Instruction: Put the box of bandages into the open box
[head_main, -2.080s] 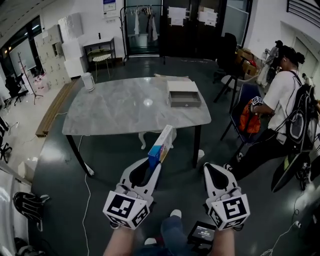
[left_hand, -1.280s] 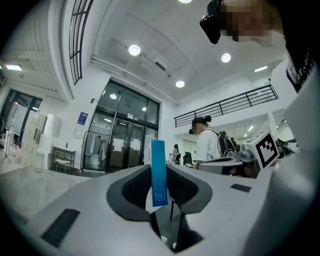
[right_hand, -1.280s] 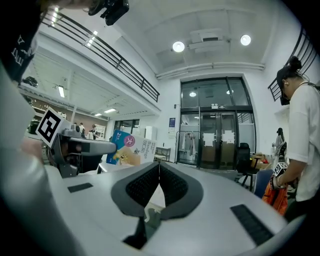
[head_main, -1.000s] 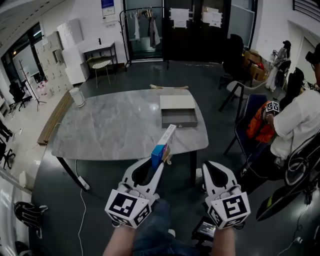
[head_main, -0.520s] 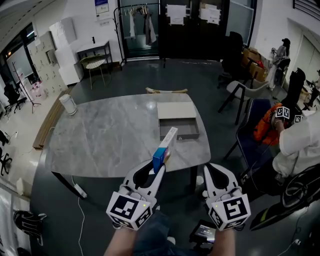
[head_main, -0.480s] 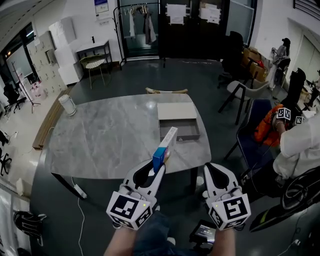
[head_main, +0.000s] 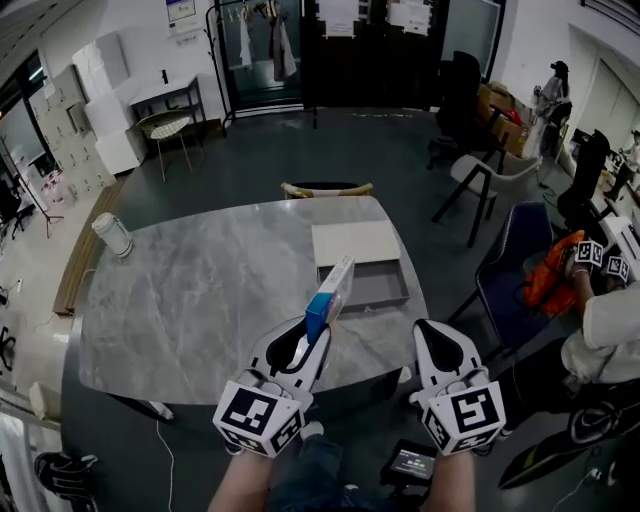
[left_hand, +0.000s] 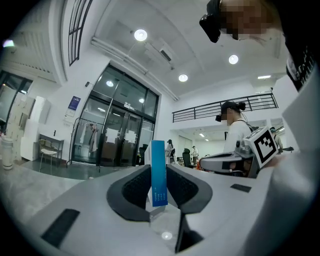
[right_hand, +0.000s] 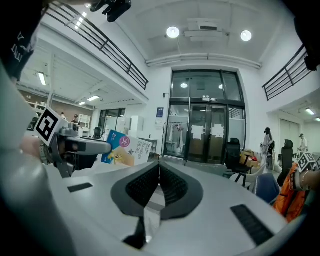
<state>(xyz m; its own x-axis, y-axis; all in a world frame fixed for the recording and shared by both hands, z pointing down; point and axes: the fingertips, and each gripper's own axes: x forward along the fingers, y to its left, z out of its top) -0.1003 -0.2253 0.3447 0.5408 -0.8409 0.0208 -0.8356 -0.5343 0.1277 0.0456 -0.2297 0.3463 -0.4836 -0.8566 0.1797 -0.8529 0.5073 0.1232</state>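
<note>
My left gripper (head_main: 312, 326) is shut on the box of bandages (head_main: 329, 293), a thin blue and white carton that sticks out forward over the near edge of the table. In the left gripper view the box of bandages (left_hand: 158, 172) stands edge-on between the left gripper (left_hand: 159, 180) pads. The open box (head_main: 367, 284), a shallow grey tray with its white lid (head_main: 355, 243) lying behind it, sits on the table just beyond the carton. My right gripper (head_main: 438, 340) hangs shut and empty to the right, below the table edge. Its jaws meet in the right gripper view, where the right gripper (right_hand: 159, 175) faces the glass doors.
The grey marble table (head_main: 200, 290) fills the middle. A white canister (head_main: 111, 234) stands at its far left corner. Chairs (head_main: 484, 185) and a blue chair (head_main: 516, 270) stand to the right, with a seated person (head_main: 605, 330) at the right edge. A wooden chair back (head_main: 325, 189) is behind the table.
The view has come closer to the table: both grippers, earlier over the floor short of it, now reach its near edge, with the carton nearer the open box.
</note>
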